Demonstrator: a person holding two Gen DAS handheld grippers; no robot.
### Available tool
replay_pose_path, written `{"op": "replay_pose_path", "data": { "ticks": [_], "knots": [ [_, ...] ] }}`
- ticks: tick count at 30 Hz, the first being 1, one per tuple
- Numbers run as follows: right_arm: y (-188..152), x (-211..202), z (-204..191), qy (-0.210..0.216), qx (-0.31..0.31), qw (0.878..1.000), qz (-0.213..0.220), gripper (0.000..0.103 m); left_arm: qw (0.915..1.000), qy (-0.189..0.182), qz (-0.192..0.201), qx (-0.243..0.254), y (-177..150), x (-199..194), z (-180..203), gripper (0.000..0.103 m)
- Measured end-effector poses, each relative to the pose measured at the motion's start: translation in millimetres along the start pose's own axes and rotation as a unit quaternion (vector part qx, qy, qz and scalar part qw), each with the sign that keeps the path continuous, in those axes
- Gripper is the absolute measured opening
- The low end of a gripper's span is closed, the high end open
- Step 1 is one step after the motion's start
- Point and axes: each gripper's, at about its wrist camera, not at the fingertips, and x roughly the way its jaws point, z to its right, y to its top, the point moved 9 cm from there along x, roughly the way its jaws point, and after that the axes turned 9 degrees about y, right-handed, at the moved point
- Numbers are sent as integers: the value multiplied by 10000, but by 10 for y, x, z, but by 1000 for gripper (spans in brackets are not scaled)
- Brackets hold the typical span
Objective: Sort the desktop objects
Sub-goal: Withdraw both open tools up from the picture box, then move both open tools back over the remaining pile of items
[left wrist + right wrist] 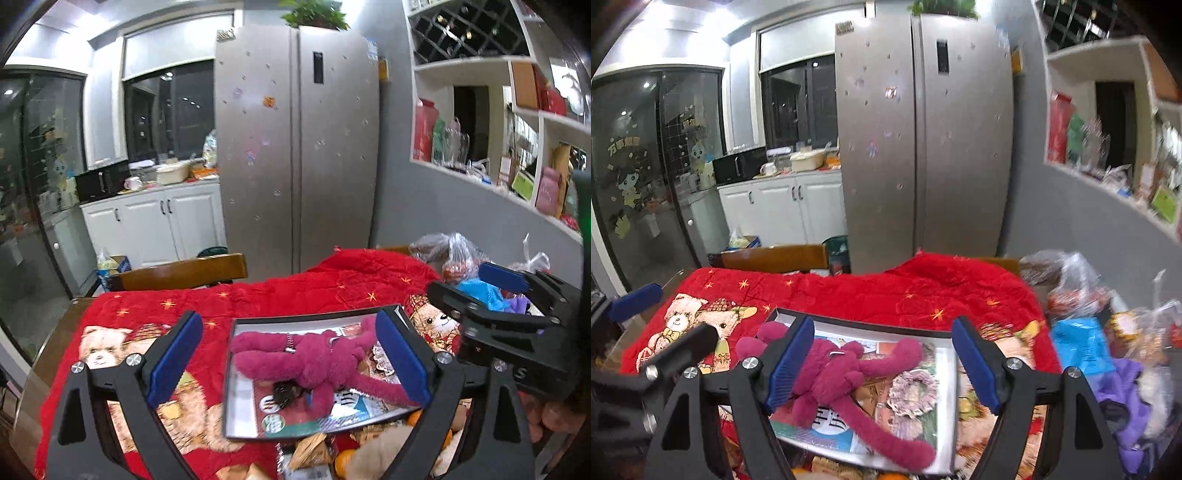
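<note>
Plush toy [317, 363] sprawled lengthwise in tray [231, 373]

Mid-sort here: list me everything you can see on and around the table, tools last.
Plush toy: one, magenta, lying in the tray.
Tray: one, white-rimmed, on the quilt.
Scrunchie: one, pale patterned, in the tray.
Quilt: one, red with bears, covering the table.
Plastic bags: several, clear, table's right end.
Blue packet: one, beside the bags.
Fridge: one, silver, behind the table.
Left tool: open, over the tray.
Right tool: open, over the tray.
</note>
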Motion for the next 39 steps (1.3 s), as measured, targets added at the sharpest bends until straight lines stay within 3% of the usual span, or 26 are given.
{"op": "replay_pose_path", "data": {
  "ticks": [9, 14, 18, 22, 27, 30, 39],
  "knots": [
    [-104, -928, -387, -17, -146, 9991, 401, 83, 9991, 233, 271, -216, -209, -955, -499, 102],
    [-438, -1317, -518, -4, -101, 9984, 548, 83, 9990, 72, 195, -395, -757, -1348, -679, 102],
    [-939, -1497, -560, 162, 183, 9981, 560, 83, 9975, 119, -87, -688, -1456, -1521, -818, 102],
    [-1458, -1616, -552, 158, 316, 9979, 547, 83, 9964, -8, -446, -724, -2037, -1478, -802, 102],
    [-1965, -1520, -441, -33, 262, 9996, 54, 83, 9950, -140, -812, -556, -2461, -1258, -617, 102],
    [-2193, -1476, -484, 311, 423, 9985, -124, 83, 9944, -214, -921, -470, -2583, -1138, -490, 102],
    [-2596, -1333, -789, 710, 101, 9958, -572, 83, 9919, -59, -1244, -235, -2719, -755, -363, 102]
  ]
}}
